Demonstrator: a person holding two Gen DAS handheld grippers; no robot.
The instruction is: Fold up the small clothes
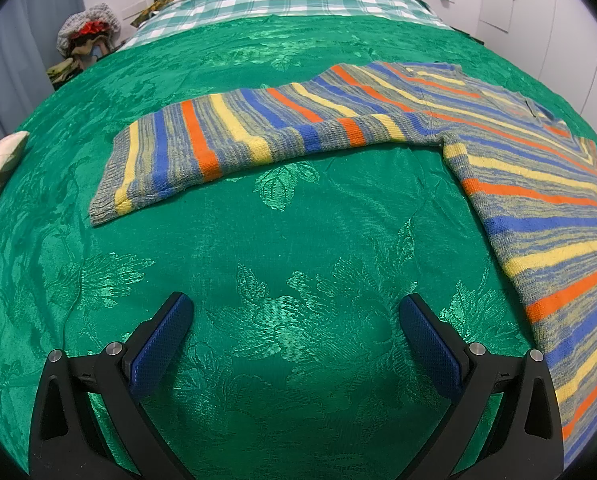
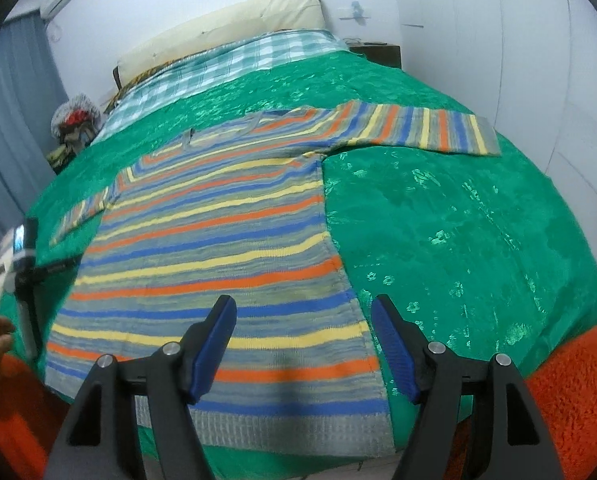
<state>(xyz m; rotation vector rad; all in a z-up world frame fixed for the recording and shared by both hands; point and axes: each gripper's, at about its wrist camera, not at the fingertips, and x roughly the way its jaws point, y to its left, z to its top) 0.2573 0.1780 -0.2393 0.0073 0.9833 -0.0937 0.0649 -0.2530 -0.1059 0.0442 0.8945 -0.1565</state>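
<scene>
Right wrist: knitted striped sweater flat on glossy damask bedspread.

The sweater is knitted, with orange, yellow, blue and grey stripes and a grey ribbed hem. It lies flat and unfolded on the green bedspread, hem toward the near edge. Both sleeves are spread out to the sides, each ending in a grey cuff.

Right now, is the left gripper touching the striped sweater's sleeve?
Apart. The left wrist view shows the left gripper open, with bare green bedspread between its fingertips and the sleeve.
</scene>
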